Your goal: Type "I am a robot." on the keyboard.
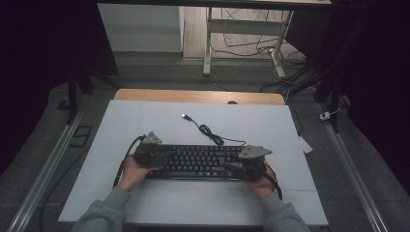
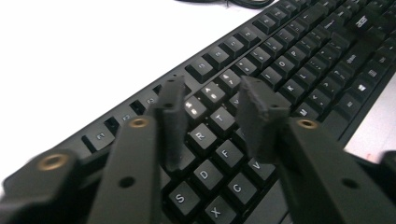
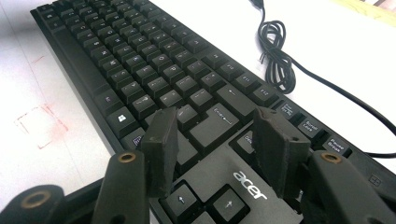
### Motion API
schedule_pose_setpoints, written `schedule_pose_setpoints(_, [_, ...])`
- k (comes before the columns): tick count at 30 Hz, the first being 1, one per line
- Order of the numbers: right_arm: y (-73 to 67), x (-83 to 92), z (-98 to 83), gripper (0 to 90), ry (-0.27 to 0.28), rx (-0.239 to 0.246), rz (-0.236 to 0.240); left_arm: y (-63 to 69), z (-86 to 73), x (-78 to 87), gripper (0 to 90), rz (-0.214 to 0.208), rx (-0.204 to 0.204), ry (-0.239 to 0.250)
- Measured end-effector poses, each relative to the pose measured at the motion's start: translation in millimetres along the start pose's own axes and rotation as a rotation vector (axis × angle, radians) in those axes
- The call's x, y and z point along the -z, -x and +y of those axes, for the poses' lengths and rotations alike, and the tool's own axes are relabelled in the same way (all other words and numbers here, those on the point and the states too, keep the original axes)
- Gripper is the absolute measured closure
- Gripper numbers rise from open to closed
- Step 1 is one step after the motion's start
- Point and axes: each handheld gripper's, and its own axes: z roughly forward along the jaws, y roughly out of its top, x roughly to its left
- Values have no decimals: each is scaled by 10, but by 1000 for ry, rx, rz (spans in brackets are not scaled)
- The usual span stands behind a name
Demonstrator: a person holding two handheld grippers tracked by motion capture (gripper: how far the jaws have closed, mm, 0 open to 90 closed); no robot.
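A black Acer keyboard (image 1: 198, 162) lies flat on the white table top (image 1: 145, 121), its long side running left to right. My left gripper (image 1: 149, 153) is at its left end; its jaws (image 2: 215, 91) stand apart just above the keys around R and T, with nothing pinched. At the right end my right gripper (image 1: 244, 164) hovers the same way. Its jaws (image 3: 217, 116) are apart over the Enter key and the logo panel (image 3: 250, 184) above the arrow keys. A hand holds each gripper from below.
The keyboard's black cable (image 1: 210, 133) loops in a coil (image 3: 278, 56) behind it and ends in a loose USB plug (image 1: 185, 116). A faint red mark (image 3: 39, 123) is on the white surface in front. A wooden strip (image 1: 193, 95) edges the far side.
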Motion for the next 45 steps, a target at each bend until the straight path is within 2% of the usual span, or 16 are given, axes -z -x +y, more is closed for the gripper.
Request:
schedule_pose_setpoints(6, [-2, -10, -1, 508, -2, 3, 3, 1, -34, -45, 848, 20, -20, -31])
schedule_pose_setpoints(8, [-3, -8, 0, 508, -1, 3, 2, 4, -42, -65, 885, 23, -23, -40])
schedule_pose_setpoints(32, [-2, -21, -6, 508, -6, 3, 6, 13, -76, -184, 887, 50, -40, -75])
schedule_pose_setpoints(37, [-6, -24, -6, 508, -6, 4, 6, 33, -79, -195, 888, 60, -55, -76])
schedule_pose_setpoints(39, [-5, -26, -7, 507, -8, 4, 6, 32, -77, -181, 888, 62, -60, -71])
schedule_pose_setpoints(45, [0, -5, -1, 507, 0, 3, 1, 28, -47, 14, 888, 48, -39, 16])
